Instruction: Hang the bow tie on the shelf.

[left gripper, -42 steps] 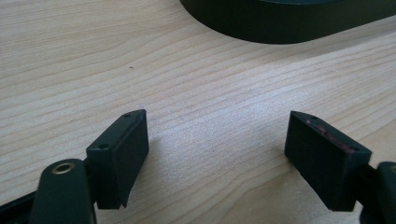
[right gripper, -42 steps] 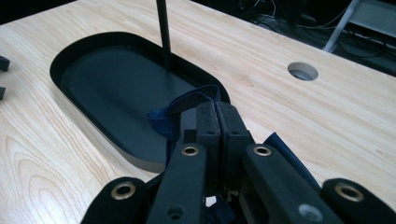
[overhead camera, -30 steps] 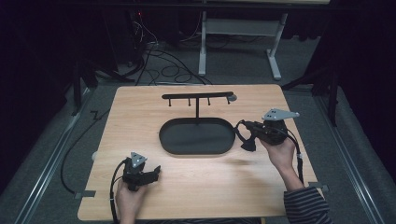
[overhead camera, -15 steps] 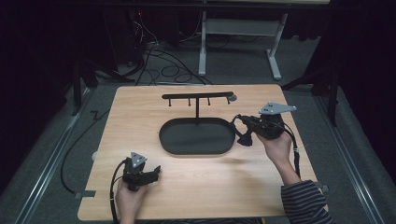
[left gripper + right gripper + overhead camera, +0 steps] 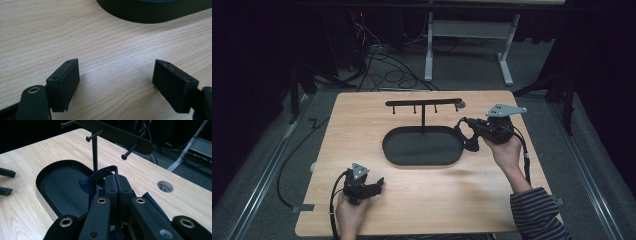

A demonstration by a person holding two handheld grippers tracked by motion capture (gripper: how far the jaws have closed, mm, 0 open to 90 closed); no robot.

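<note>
Wooden table (image 5: 427, 200): black oval tray (image 5: 422, 146) at centre, peg rack (image 5: 423, 104) standing from its far edge. Right gripper (image 5: 117, 185), jaws closed on a dark blue strap (image 5: 96, 181), held above the tray's right end. Left gripper (image 5: 116, 80), jaws apart and empty, low over the table's near left.

My left tongs (image 5: 376, 185) low on the bench (image 5: 362, 130), my right tongs (image 5: 468, 135) beside the black tray (image 5: 422, 146).

I'm seeing a dark blue strap (image 5: 96, 181) looping up, pinched in my right gripper (image 5: 117, 185), hanging over the black tray's (image 5: 46, 173) edge.
</note>
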